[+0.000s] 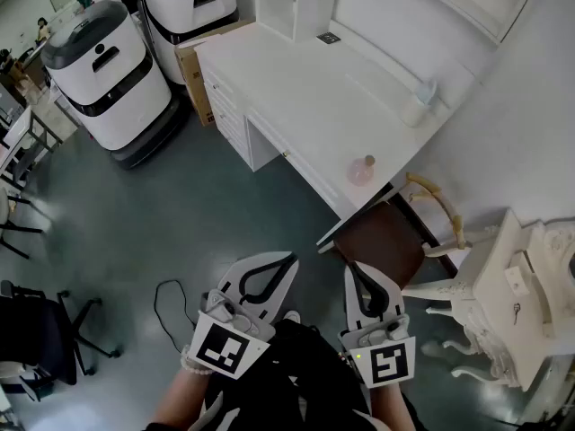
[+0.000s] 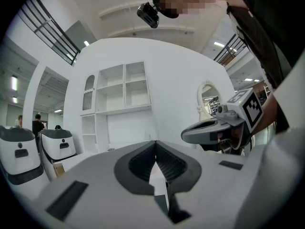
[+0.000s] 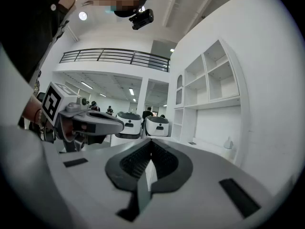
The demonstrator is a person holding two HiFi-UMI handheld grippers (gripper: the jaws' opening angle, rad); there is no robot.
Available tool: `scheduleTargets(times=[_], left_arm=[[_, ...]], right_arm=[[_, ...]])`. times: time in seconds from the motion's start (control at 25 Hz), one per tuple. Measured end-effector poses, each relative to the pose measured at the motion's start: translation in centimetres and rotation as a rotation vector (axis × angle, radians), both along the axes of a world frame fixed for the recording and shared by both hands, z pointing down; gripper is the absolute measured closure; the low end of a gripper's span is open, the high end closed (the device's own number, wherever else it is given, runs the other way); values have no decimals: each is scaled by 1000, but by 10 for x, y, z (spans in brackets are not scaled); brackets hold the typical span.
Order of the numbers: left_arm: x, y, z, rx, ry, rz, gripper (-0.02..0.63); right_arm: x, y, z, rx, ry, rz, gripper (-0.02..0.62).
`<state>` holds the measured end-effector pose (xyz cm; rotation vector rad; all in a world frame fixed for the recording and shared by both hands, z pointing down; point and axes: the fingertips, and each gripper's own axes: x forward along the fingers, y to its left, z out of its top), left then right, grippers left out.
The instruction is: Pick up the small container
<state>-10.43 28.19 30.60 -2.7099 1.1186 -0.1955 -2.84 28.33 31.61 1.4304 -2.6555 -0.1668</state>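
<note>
A: Small container (image 1: 361, 171); position?
B: Head view; pinkish, upright on the white worktop (image 1: 305, 88), close to its near corner; about 1 o'clock from both grippers and well apart from them; nothing touches it.
A: Left gripper (image 1: 280, 266)?
B: Over the grey floor (image 1: 180, 205); the left gripper view has the left gripper (image 2: 156, 145) with fingers pressed together at the tips, nothing between them.
A: Right gripper (image 1: 355, 273)?
B: At 3 o'clock of the left one, near it; right gripper (image 3: 151, 145) fingers likewise closed tip to tip, empty.
A: Surroundings?
B: Brown chair (image 1: 382, 241) at 5 o'clock of the container, partly under the worktop's corner; a white object (image 1: 420, 106) at 1 o'clock of the container, by the wall; two white machines (image 1: 103, 70) at 9 o'clock of the worktop.
</note>
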Motion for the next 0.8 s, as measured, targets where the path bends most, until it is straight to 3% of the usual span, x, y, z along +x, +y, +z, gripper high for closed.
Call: scheduleTargets(times=[0.8], left_arm=[[43,-3,-4,26,-21,-28,604]], right_arm=[[40,-3,-6,35,-26,-45,594]])
